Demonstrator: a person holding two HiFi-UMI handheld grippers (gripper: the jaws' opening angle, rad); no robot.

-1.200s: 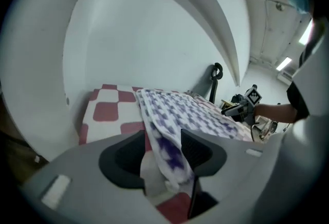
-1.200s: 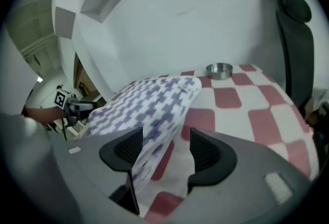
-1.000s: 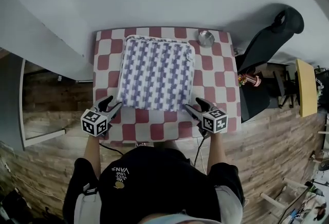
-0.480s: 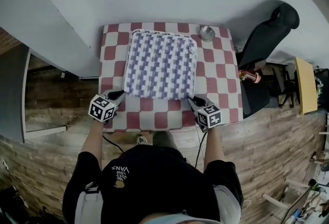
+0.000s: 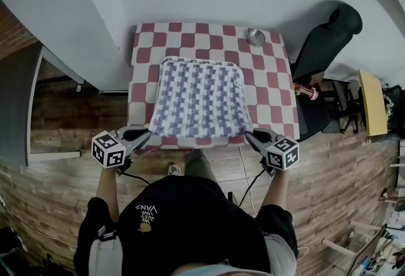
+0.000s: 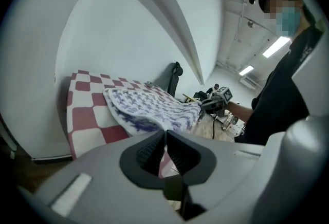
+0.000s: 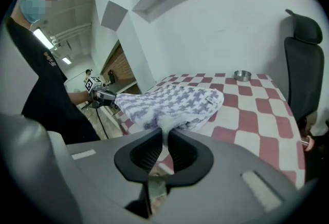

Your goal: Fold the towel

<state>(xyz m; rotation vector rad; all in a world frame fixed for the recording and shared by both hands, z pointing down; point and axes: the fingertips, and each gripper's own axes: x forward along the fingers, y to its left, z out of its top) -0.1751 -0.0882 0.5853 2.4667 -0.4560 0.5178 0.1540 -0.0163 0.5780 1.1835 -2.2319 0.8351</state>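
The purple-and-white patterned towel (image 5: pixel 199 97) lies on the red-and-white checked table (image 5: pixel 278 97), its near edge lifted off the front of the table. My left gripper (image 5: pixel 147 135) pinches the near left corner and its jaws are closing on the cloth. My right gripper (image 5: pixel 249 135) pinches the near right corner and its jaws are closing on it too. In the left gripper view, the towel (image 6: pixel 154 107) runs into the pinch of my left gripper (image 6: pixel 164 133). The right gripper view shows the towel (image 7: pixel 175 102) bunched between the pads of my right gripper (image 7: pixel 167 133).
A small metal bowl (image 5: pixel 255 36) stands at the table's far right corner. A black office chair (image 5: pixel 326 47) is just right of the table. White walls rise behind and to the left. Wood floor lies under both grippers.
Both grippers closed on the towel's near corners, then drew back past the table's front edge and rose, pulling the near edge up and toward the person.
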